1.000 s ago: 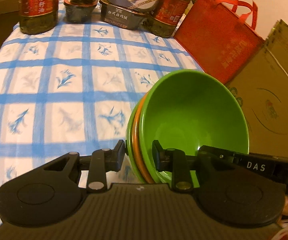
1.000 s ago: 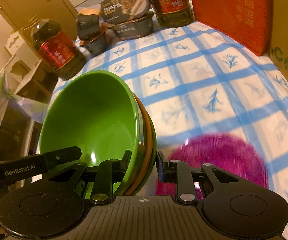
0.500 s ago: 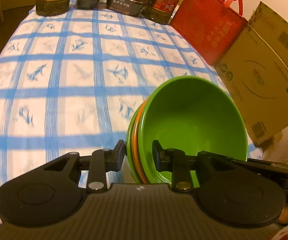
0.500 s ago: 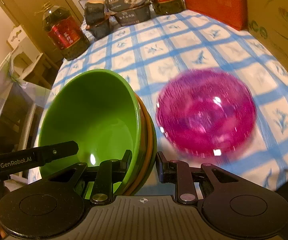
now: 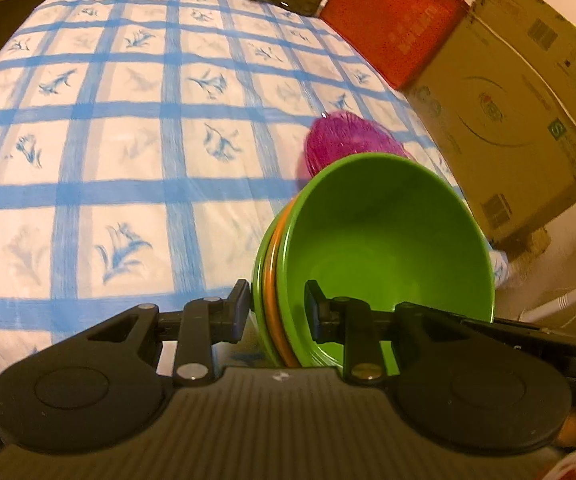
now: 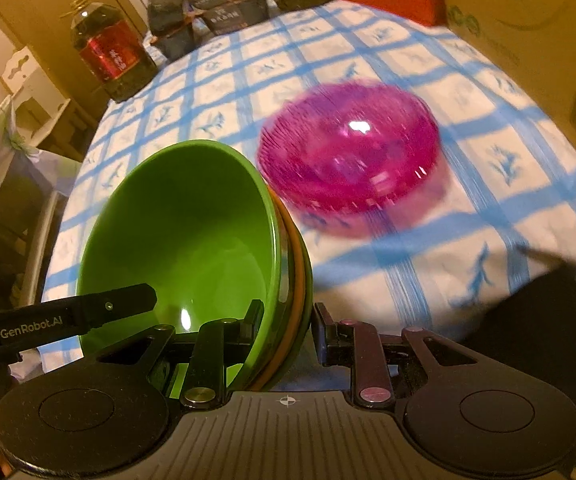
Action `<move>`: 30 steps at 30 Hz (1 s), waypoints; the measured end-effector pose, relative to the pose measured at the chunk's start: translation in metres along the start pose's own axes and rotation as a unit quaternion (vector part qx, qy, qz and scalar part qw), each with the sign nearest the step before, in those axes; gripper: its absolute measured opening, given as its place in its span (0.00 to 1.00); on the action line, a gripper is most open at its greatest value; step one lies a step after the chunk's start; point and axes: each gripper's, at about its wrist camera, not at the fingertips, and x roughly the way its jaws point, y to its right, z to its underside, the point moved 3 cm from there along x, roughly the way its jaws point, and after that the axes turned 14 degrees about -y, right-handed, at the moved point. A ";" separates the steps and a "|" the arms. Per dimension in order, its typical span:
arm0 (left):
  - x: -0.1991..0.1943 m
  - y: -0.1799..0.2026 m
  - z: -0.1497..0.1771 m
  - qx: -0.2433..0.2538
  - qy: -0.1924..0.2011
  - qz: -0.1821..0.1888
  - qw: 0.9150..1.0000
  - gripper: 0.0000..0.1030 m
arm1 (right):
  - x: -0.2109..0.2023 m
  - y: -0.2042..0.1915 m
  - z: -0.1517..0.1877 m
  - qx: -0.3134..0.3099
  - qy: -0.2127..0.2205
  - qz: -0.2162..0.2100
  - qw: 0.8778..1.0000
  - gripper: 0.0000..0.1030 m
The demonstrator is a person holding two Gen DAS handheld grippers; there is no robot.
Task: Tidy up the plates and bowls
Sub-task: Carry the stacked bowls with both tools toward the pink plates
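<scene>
Stacked bowls (image 5: 383,248) tilted on edge — both tongs (image 5: 278,306) clamping rims.

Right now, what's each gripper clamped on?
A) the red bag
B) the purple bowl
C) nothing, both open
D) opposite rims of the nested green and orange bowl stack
D: the left gripper and the right gripper each pinch a rim of the nested bowl stack, while the purple bowl sits apart on the checked tablecloth.
</scene>
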 end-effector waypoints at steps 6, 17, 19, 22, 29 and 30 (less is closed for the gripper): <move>0.009 0.016 0.010 0.009 -0.013 0.001 1.000 0.24 | -0.005 0.018 0.009 0.014 -0.001 0.003 1.000 0.23; 0.016 0.041 0.008 0.027 -0.019 0.009 0.999 0.24 | -0.019 0.040 0.007 0.032 0.012 0.007 0.999 0.22; 0.016 0.044 0.007 0.030 -0.018 0.009 0.999 0.24 | -0.021 0.043 0.007 0.035 0.012 0.006 0.999 0.22; 0.016 0.047 0.005 0.033 -0.018 0.010 0.999 0.24 | -0.022 0.046 0.007 0.041 0.013 0.004 0.999 0.22; 0.016 0.056 0.002 0.041 -0.016 0.011 0.999 0.24 | -0.029 0.051 0.008 0.048 0.020 0.004 0.999 0.22; 0.016 0.057 0.002 0.042 -0.016 0.011 0.999 0.24 | -0.030 0.052 0.008 0.049 0.020 0.004 0.999 0.22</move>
